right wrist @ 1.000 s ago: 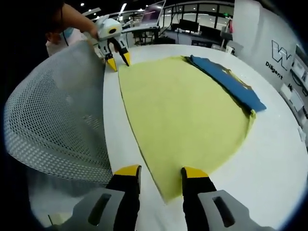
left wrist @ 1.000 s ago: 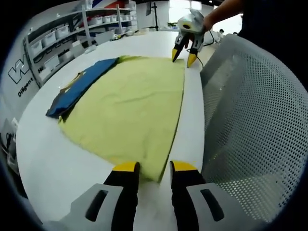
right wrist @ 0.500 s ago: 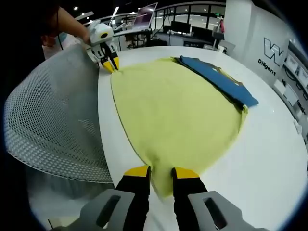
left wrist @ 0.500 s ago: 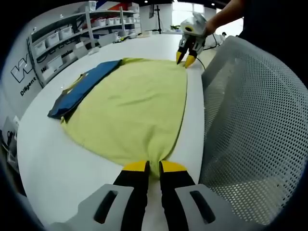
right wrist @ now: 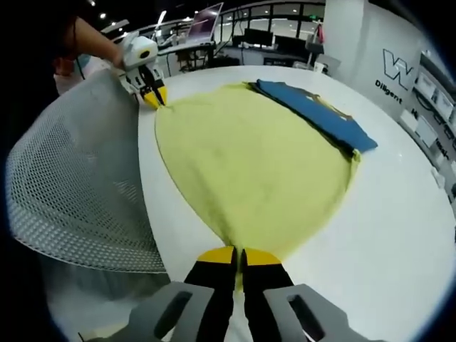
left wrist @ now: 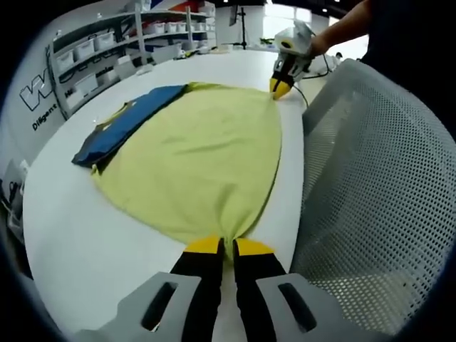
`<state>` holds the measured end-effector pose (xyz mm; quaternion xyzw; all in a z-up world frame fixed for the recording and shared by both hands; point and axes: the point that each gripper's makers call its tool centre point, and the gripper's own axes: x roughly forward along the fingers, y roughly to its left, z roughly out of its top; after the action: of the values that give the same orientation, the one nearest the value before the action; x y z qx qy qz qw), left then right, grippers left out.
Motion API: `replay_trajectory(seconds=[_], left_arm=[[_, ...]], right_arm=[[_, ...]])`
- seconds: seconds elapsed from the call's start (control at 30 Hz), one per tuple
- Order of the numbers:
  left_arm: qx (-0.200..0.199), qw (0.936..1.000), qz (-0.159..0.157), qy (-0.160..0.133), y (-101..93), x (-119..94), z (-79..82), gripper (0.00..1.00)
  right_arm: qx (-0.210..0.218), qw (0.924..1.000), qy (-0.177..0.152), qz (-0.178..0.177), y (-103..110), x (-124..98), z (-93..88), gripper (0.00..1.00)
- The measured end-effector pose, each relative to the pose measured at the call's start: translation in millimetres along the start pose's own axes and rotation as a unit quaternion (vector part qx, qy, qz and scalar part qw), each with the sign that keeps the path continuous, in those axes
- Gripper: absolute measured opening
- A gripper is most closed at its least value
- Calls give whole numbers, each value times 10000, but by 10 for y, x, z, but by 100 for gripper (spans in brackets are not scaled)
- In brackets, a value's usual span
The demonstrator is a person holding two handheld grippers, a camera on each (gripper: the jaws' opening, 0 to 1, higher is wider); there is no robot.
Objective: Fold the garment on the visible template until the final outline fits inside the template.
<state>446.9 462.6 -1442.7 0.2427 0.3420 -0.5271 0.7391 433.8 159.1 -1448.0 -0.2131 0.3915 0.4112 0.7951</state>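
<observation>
A yellow garment [left wrist: 199, 149] lies spread flat on the white table [left wrist: 85, 235]. A blue cloth [left wrist: 121, 128] lies along its far side, partly under it. My left gripper [left wrist: 228, 246] is shut on the garment's near corner, which is pinched into a point. My right gripper [left wrist: 283, 84], held by a hand, is shut on the opposite corner of the same edge. In the right gripper view the yellow garment [right wrist: 249, 164] runs from my right gripper [right wrist: 239, 252], shut on its near corner, to my left gripper [right wrist: 154, 99] at the other corner. The blue cloth [right wrist: 313, 110] lies beyond.
A grey mesh chair back [left wrist: 370, 185] stands close against the table edge, beside the garment's held edge; the right gripper view has this mesh chair back [right wrist: 71, 178] on its left. Shelves with bins [left wrist: 100, 50] line the wall. Desks with monitors [right wrist: 271, 39] stand beyond the table.
Both grippers went from open around the garment's two near-edge corners to shut on them. The edge between them now narrows to a pinched point at each end.
</observation>
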Motion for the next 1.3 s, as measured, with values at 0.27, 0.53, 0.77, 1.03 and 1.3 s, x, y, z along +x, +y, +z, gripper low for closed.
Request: replay_trajectory(seconds=[0.27,0.53,0.77,1.03,1.3], left_arm=[[-179,9995,-161,202,-35,-18,-23,2],[-232,9989,-255,315,-81,-32,-58,2],[-391,9969,-439,521,-185,-79,-95,2],[-713,9927,-746,630,-285,-168,-71,2],[-1007,9872,-1042,667,-335,-285,19,2]], right_arm=[[236,9996,38,143,84,-21,-16,0],[338,9990,100,267,154,-44,-34,0],[440,9982,143,388,236,-91,-48,0],[589,9965,228,542,318,-192,-35,0],[673,9949,313,679,350,-285,9,0]])
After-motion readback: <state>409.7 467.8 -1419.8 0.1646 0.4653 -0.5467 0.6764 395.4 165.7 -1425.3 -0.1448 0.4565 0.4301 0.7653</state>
